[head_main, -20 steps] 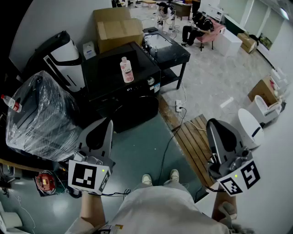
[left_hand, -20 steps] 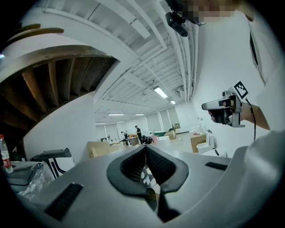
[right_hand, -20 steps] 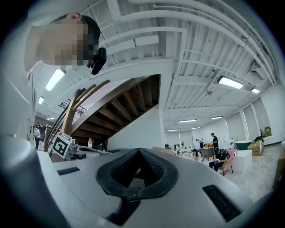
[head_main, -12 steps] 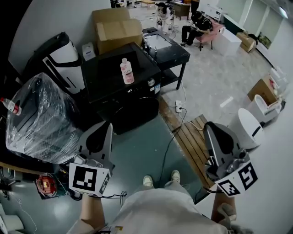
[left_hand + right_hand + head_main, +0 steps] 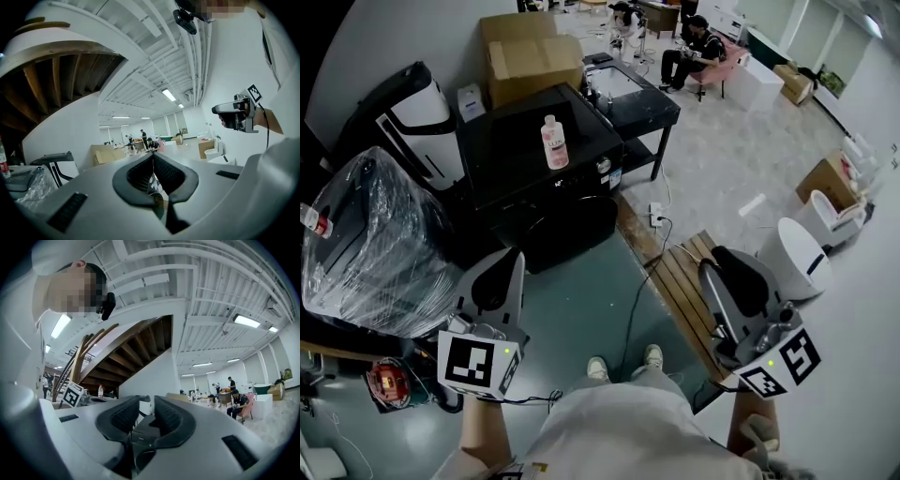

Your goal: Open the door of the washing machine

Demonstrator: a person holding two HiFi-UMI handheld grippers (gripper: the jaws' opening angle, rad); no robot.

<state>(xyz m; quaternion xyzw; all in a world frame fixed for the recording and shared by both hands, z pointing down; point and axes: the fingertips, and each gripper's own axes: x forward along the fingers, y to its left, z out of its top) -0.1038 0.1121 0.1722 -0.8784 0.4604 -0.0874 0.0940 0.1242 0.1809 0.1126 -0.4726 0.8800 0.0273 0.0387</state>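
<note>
One black washer [image 5: 525, 159] stands on the floor ahead. Its front is turned toward the person, and the single round door [image 5: 572, 230] on that front is closed. One pink bottle [image 5: 553, 141] stands upright on its top. Two grippers are held level, well apart from the washer. The left gripper [image 5: 508, 267] has its fingers [image 5: 138, 176] closed together on nothing. The right gripper [image 5: 722, 267] has its fingers [image 5: 173, 420] narrowly apart and empty, with the washer showing far off through the gap.
</note>
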